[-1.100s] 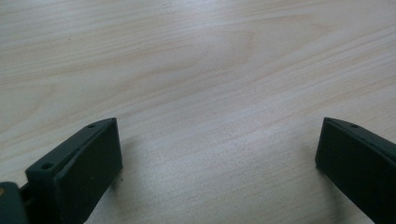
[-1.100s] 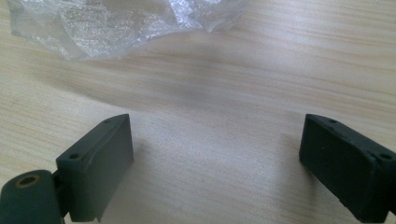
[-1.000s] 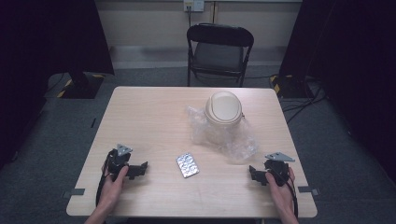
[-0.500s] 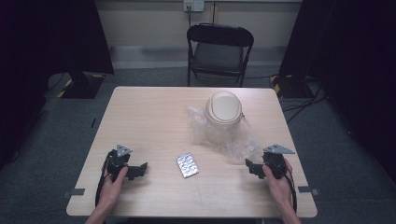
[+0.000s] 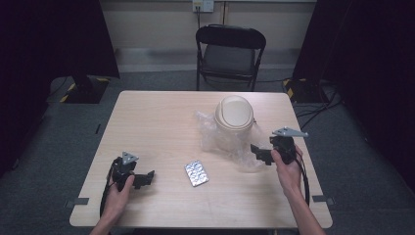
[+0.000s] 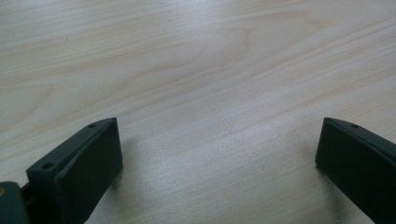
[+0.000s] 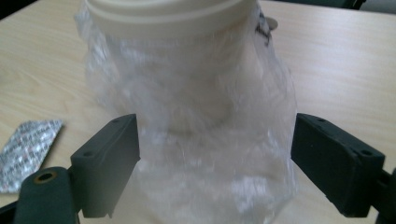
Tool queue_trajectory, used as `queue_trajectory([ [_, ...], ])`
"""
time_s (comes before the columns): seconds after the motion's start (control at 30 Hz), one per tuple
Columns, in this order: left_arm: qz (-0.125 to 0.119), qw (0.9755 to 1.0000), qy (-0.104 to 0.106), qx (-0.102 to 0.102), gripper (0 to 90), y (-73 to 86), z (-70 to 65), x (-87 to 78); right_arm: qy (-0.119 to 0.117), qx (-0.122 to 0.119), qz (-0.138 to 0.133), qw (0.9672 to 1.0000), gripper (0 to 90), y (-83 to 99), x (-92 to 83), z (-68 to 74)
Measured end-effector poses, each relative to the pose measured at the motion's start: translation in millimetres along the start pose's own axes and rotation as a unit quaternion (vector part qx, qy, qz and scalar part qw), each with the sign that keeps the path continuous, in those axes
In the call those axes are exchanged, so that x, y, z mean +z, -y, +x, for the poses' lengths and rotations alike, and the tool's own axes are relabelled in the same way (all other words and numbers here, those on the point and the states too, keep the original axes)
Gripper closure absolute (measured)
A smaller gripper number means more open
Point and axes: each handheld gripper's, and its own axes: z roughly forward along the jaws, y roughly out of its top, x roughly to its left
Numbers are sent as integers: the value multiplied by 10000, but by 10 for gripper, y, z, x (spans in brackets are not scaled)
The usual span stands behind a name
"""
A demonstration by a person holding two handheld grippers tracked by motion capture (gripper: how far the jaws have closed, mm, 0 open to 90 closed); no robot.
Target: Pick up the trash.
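Observation:
A small cream bin with a domed lid (image 5: 235,117) stands on the wooden table (image 5: 156,117), with a clear plastic bag (image 5: 215,137) hanging loose around its lower half. In the right gripper view the bin (image 7: 187,28) and its bag (image 7: 196,140) sit just ahead of my right gripper (image 7: 215,149), whose jaws stand wide open on either side of the bag. That right gripper (image 5: 259,152) is lifted off the table, right of the bin. A silver blister pack (image 5: 196,173) lies flat near the front. My left gripper (image 5: 142,179) rests open on the table at front left, over bare wood (image 6: 210,93).
A black folding chair (image 5: 230,49) stands behind the table's far edge. Cables and dark curtains lie on the floor around the table. The blister pack (image 7: 23,149) lies left of the right gripper's jaws.
My right gripper has risen from the table's front right and moved forward and left to the bag at the bin. The left gripper has stayed put.

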Motion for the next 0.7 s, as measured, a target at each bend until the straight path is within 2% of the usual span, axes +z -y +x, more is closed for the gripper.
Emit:
queue_trajectory([
  [0.47, -2, 10000, 0, 0, 0, 0, 0, 0, -176, -236, -306, 9991, 149, -662, 165, 39],
  [0.63, -1, 10000, 0, -1, 0, 0, 0, 0, -212, -212, -285, 9991, 150, -772, 257, 27],
  [0.7, -1, 10000, 0, -1, 0, 0, 0, 0, -188, -271, -176, 9993, 149, -826, 329, 26],
])
